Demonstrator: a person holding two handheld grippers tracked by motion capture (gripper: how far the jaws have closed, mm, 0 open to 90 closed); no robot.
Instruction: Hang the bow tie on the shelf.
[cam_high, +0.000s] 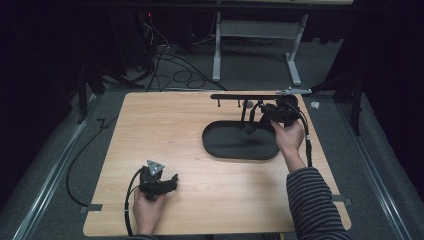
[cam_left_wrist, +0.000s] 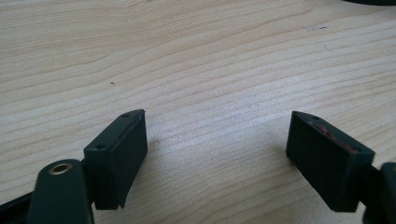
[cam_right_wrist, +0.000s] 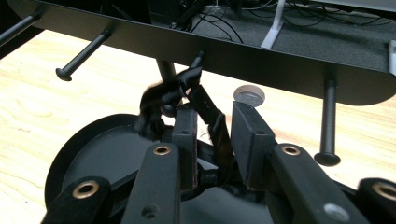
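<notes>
Hanging step underway: my right gripper (cam_right_wrist: 212, 128), jaws parted around the black strap (cam_right_wrist: 205, 109), leaves it looped on a rack peg (cam_right_wrist: 196, 60) near the table's (cam_high: 165, 130) far right corner. Next I judge a straight withdrawal without snagging; my left gripper (cam_left_wrist: 217, 144) rests open near the front edge.

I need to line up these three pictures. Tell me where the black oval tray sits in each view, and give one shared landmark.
High view: the black oval tray lies right of centre, below the peg bar.
Left gripper view: the tray is a dark sliver at the top right corner.
Right gripper view: the tray is lower left, beyond the jaws.
Shared landmark: the wooden table top.
</notes>
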